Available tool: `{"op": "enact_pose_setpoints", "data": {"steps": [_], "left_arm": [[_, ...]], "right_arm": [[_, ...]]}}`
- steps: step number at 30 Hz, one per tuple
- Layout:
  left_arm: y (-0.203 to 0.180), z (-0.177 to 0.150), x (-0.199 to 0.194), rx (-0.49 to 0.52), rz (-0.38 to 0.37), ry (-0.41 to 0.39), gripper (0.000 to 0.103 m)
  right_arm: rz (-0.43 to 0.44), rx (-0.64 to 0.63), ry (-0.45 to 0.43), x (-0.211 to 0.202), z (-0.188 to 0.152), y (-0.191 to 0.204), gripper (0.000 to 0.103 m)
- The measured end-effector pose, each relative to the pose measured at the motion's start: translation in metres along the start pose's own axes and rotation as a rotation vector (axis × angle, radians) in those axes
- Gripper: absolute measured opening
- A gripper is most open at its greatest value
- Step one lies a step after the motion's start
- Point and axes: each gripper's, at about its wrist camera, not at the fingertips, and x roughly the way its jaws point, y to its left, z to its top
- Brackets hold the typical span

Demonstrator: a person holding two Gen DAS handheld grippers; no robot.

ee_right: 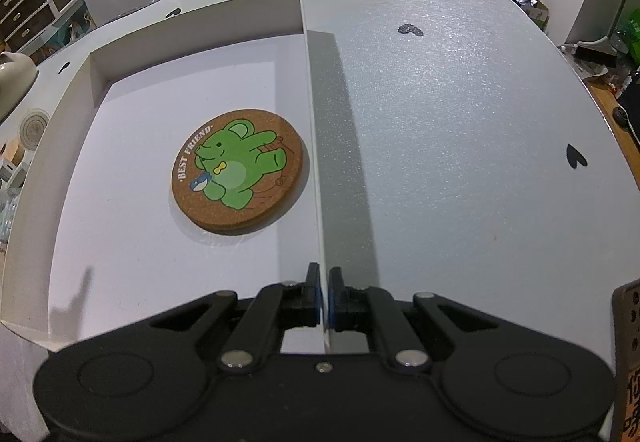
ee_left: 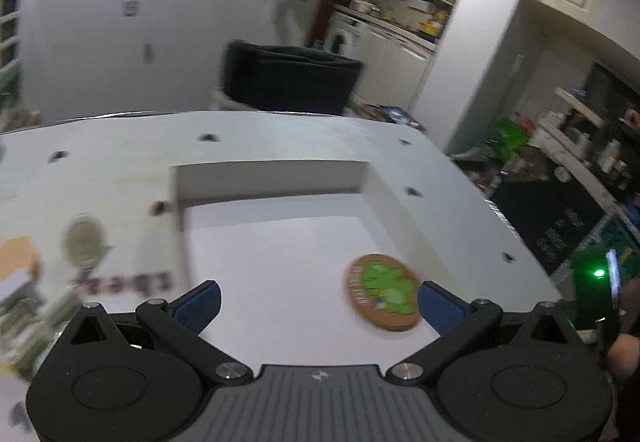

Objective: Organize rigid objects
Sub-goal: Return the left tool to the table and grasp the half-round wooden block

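A round cork coaster (ee_right: 240,171) with a green cartoon animal and the words "BEST FRIEND" lies flat inside a shallow white box (ee_right: 96,74). My right gripper (ee_right: 324,298) is shut on the box's right wall (ee_right: 316,170) at its near end. In the left wrist view the coaster (ee_left: 384,292) lies in the box (ee_left: 272,172) just ahead of my right fingertip (ee_left: 438,304). My left gripper (ee_left: 320,300) is open and empty, above the near part of the box floor.
The box sits on a white table (ee_right: 460,102) marked with small black hearts (ee_right: 410,29). A round metal item (ee_left: 84,238) and cluttered things (ee_left: 20,282) lie left of the box. A dark chair (ee_left: 288,80) stands behind the table.
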Motion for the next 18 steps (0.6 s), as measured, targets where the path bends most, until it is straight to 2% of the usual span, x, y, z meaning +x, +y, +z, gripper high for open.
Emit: {"op": "enact_pose_setpoints", "data": {"steps": [7,11,14,18], "left_arm": [[0.053,-0.017,-0.022,-0.099,0.111,-0.052,0.103],[0.08,-0.032,-0.026,-0.088,0.19,-0.055,0.103],[0.097,-0.045,-0.029,-0.082,0.221,-0.051,0.103],[0.114,-0.064,-0.028,-0.081,0.273,-0.012,0.103]], "right_arm": [[0.002,0.002,-0.001,-0.001,0.0,-0.001,0.004],[0.001,0.001,0.0,-0.001,0.0,0.0,0.004],[0.001,0.001,-0.001,-0.001,0.0,0.0,0.004],[0.001,0.007,-0.003,-0.001,0.0,-0.001,0.004]]}}
